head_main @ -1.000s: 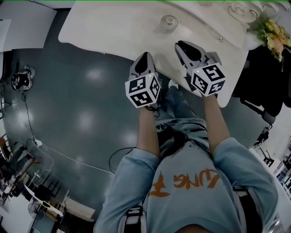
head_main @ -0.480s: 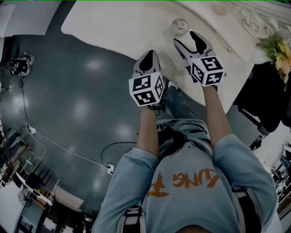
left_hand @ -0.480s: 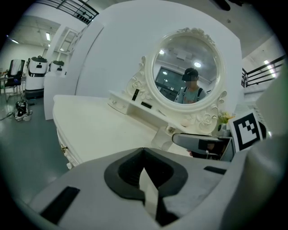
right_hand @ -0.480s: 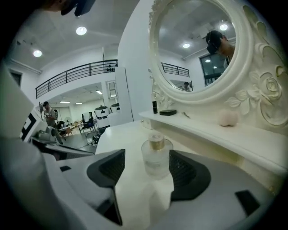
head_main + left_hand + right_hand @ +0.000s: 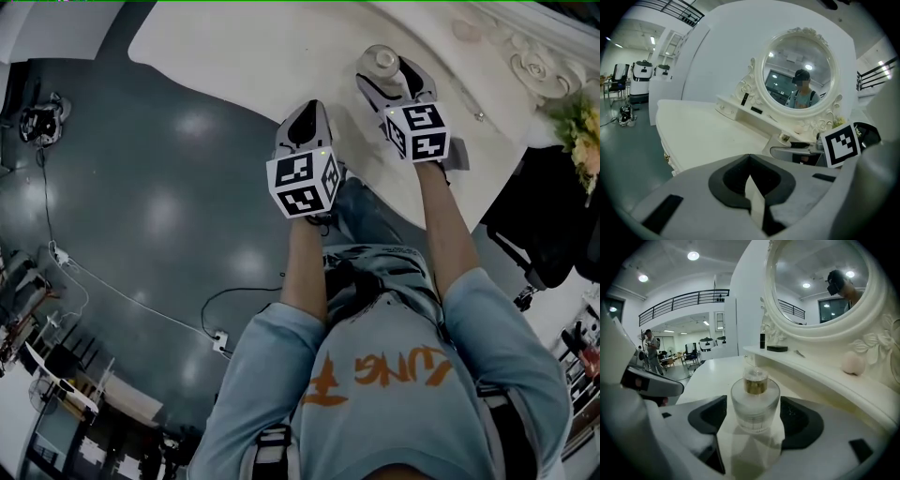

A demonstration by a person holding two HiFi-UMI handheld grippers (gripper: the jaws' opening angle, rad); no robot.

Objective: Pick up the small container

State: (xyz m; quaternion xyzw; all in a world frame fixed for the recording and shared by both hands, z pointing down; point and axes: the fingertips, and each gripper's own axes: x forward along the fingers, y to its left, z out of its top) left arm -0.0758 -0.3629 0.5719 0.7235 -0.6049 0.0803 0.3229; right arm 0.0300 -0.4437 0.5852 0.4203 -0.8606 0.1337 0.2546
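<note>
The small container (image 5: 380, 61) is a clear round glass jar with a gold-necked stopper, standing upright on the white dressing table (image 5: 234, 56). My right gripper (image 5: 389, 77) reaches over the table edge with its jaws on either side of the jar, and they are opening. In the right gripper view the jar (image 5: 754, 401) stands between the black pads (image 5: 708, 416) with a small gap on each side, inside my right gripper (image 5: 754, 418). My left gripper (image 5: 305, 120) hovers at the table's near edge, left of the right one, shut and empty (image 5: 750, 180).
A round ornate mirror (image 5: 799, 79) stands at the back of the table above a low shelf (image 5: 825, 371) with a pale pink egg-shaped thing (image 5: 853, 363). Flowers (image 5: 586, 131) sit at the table's right end. A black chair (image 5: 553, 216) stands on the grey floor to the right.
My right gripper has moved forward over the table and its jaws went from shut to wide apart around the jar. The left gripper has stayed near the table edge.
</note>
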